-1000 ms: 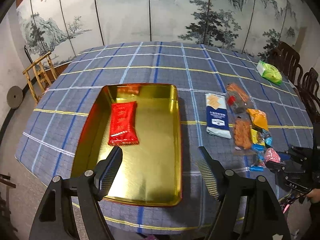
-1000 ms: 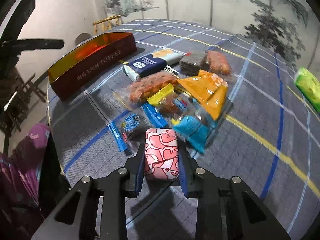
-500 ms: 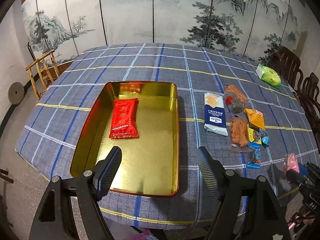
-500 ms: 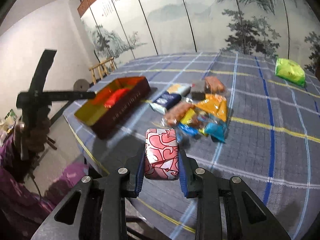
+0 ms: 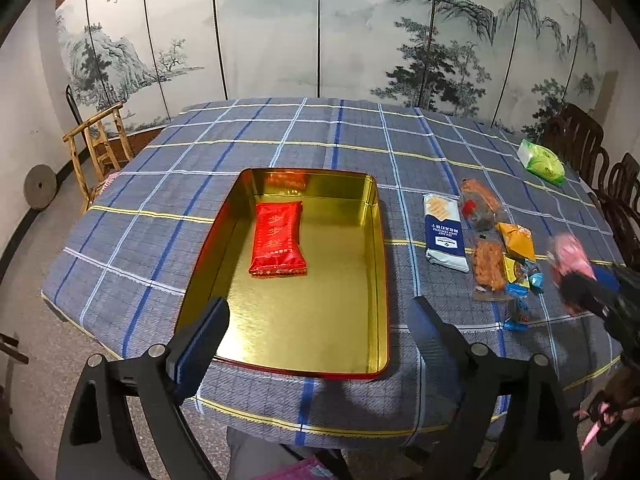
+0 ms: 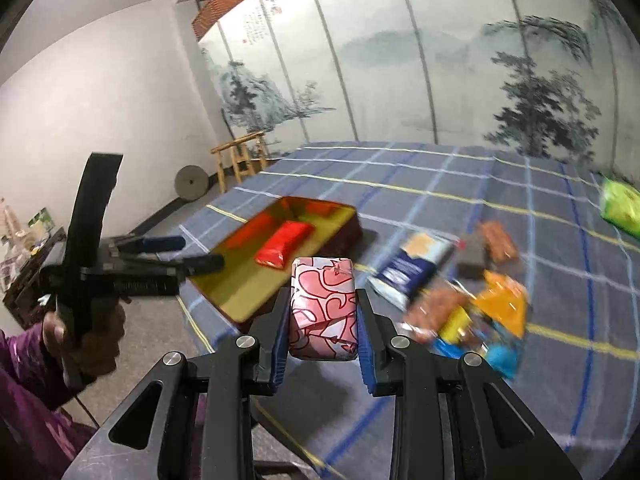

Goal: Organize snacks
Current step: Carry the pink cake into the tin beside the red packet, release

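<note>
A gold tin tray (image 5: pixel 372 264) (image 6: pixel 240 292) lies on the checked tablecloth with one red snack packet (image 5: pixel 278 238) (image 6: pixel 283 243) inside. My left gripper (image 5: pixel 316 334) hovers over the tray's near end; its jaws are opening and nothing is between them. My right gripper (image 6: pixel 323 334) is shut on a pink-and-white patterned snack pack (image 6: pixel 323 312) (image 5: pixel 570 256), lifted above the table's near edge, right of the tray. A heap of loose snacks (image 5: pixel 494 252) (image 6: pixel 468 300) lies right of the tray, led by a blue-and-white cracker packet (image 5: pixel 444 232).
A green packet (image 5: pixel 542 160) (image 6: pixel 622 208) sits at the table's far right. Wooden chairs (image 5: pixel 612 188) line the right side and a bamboo chair (image 5: pixel 100 144) stands at the left. A painted folding screen backs the table. A hand in a purple sleeve (image 6: pixel 86 344) holds the left gripper.
My right gripper has lifted the pink pack off the table and swung it left toward the tray. The left gripper drew back from the tray and its jaws spread wider.
</note>
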A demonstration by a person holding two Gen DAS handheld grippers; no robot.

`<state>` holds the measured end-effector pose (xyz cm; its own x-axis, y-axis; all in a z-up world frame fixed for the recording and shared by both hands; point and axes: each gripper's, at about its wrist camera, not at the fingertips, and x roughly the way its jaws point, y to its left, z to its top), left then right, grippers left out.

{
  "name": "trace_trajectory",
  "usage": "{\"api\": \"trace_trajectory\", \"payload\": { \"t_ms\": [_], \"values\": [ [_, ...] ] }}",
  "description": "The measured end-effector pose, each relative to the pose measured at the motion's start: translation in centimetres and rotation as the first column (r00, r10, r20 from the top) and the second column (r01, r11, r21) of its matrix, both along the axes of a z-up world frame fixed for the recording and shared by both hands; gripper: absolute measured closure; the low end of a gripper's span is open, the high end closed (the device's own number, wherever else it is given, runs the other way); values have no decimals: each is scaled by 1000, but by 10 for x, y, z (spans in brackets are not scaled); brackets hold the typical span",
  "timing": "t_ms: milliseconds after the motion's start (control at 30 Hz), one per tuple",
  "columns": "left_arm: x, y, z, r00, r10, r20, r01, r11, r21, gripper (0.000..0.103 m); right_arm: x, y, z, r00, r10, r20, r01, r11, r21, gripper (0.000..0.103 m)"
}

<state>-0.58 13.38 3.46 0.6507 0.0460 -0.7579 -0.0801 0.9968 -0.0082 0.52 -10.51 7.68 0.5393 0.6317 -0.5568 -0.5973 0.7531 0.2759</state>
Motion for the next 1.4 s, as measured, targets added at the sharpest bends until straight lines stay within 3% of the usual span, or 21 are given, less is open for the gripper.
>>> {"api": "trace_trajectory", "payload": {
  "t_ms": [200, 533, 867, 1100, 1400],
  "values": [
    [-5, 12, 0, 1000, 9, -10, -9, 1000, -3, 5, 21, 39, 5, 998, 58, -36, -57, 998, 7, 73],
    [-13, 41, -5, 997, 67, -26, -69, 992, -110, 2, 56, 88, 0, 991, 95, -94, -91, 995, 44, 73],
    [-27, 57, 2, 993, 103, 53, -103, 995, -7, 2, 96, 133, -11, 986, 82, -143, -84, 996, -10, 73],
    [-23, 64, -4, 995, 99, 6, -99, 995, 9, 2, 130, 163, -32, 976, 42, -215, -54, 997, -51, 73],
    [-25, 73, -3, 992, 127, 22, -128, 989, 73, 1, 158, 196, -59, 969, -11, -248, -24, 990, -140, 73]
  ]
}}
